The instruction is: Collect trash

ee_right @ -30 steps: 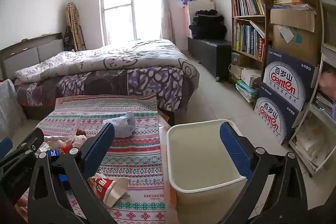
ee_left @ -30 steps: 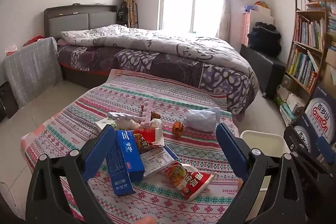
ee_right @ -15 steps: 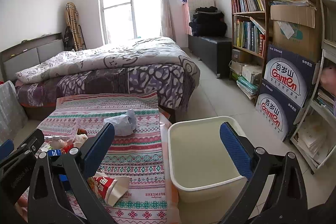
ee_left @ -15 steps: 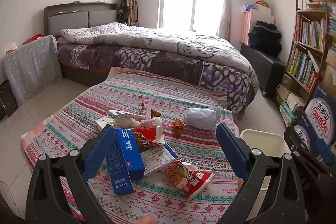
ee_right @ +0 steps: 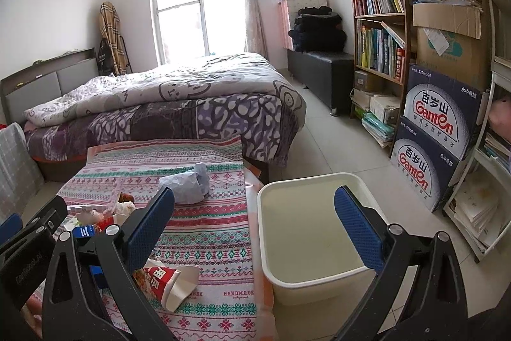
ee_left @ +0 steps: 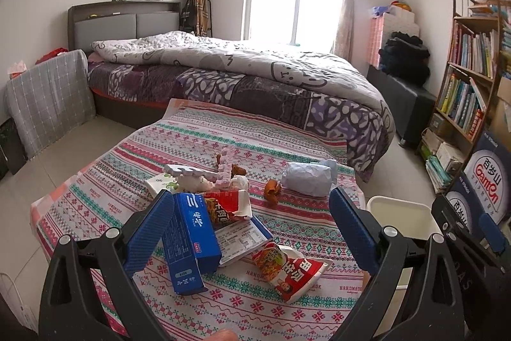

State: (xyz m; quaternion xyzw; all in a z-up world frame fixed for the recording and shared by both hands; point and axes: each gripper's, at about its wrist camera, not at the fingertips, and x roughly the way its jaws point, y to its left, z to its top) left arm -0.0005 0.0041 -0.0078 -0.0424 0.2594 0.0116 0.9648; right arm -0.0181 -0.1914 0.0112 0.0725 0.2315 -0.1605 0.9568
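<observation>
Right wrist view, bin (ee_right: 322, 270) beside tablecloth (ee_right: 220, 232) edge, fingers (ee_right: 357, 227) spread.

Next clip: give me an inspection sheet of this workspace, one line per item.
Surface: patterned tablecloth over a low table.
Job's things: blue carton, red snack wrapper, crumpled pale bag, mixed litter pile; cream bin beside the table looks empty.
Clutter: nothing seen beyond the trash.
Grippers: left gripper and right gripper open, holding nothing.
Cables: nothing seen.
Surroundings: bed, bookshelf, water cartons.
</observation>
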